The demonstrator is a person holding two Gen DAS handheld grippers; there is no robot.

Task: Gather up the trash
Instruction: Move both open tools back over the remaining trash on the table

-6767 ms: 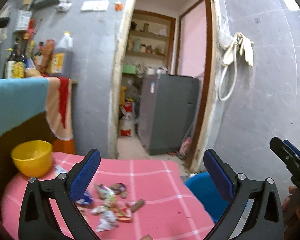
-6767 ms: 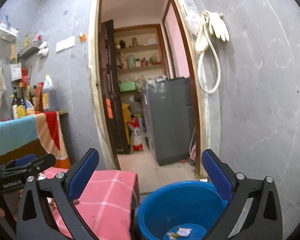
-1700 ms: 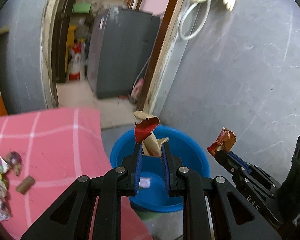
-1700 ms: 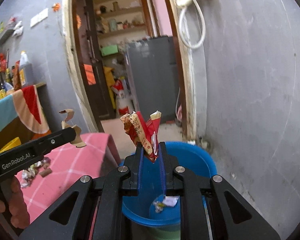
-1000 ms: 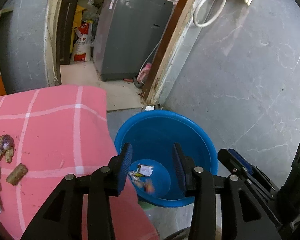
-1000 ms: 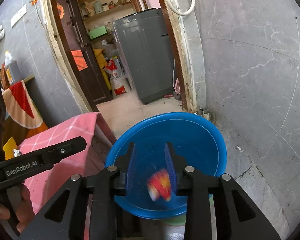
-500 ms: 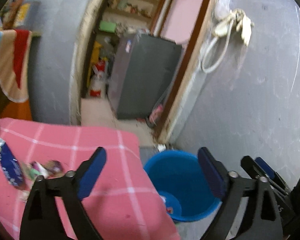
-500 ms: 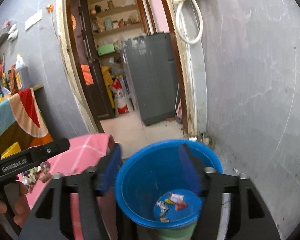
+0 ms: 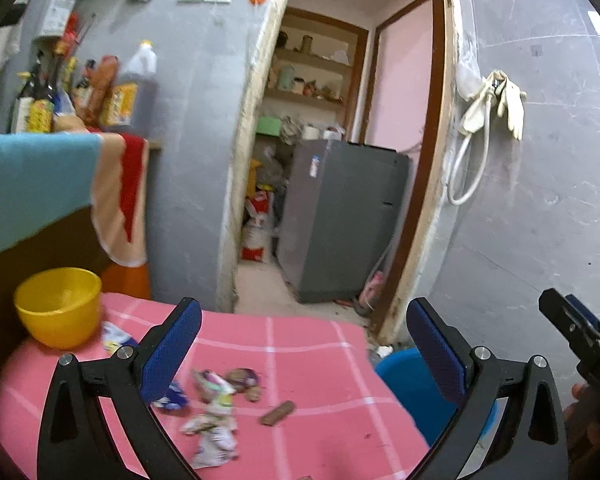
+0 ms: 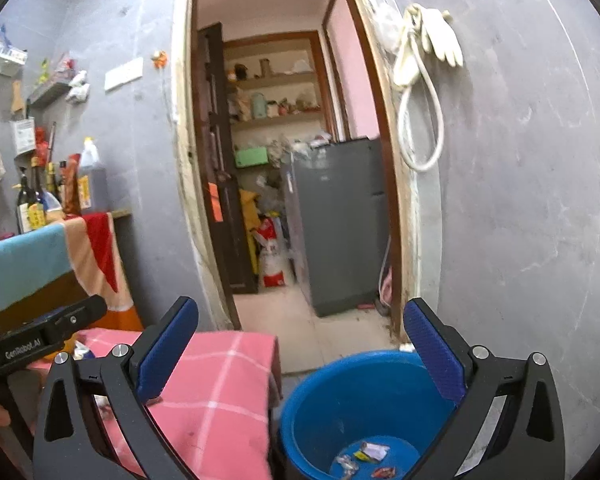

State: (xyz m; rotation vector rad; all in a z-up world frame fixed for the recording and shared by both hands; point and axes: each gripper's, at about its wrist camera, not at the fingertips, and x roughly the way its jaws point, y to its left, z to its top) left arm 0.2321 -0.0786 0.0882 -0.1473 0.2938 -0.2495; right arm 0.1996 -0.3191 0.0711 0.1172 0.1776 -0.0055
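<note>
Left gripper: jaws opening, nearly full spread, nothing between them; it hangs over the pink-checked table.
Right gripper: jaws opening wide, empty, above the blue bucket.
Wrappers in bucket: about 4 pieces lie on the bottom, collected.
Wrappers on table: about 6 pieces lie loose in a cluster beside a brown cork-like piece, uncollected. Judged roughly half done.
Yellow bowl: stands at the table's far left corner.
Change: 1.7 seconds earlier each gripper pinched 1 crumpled wrapper above the bucket; both have since let go and lifted away, the left swinging towards the table.
</note>
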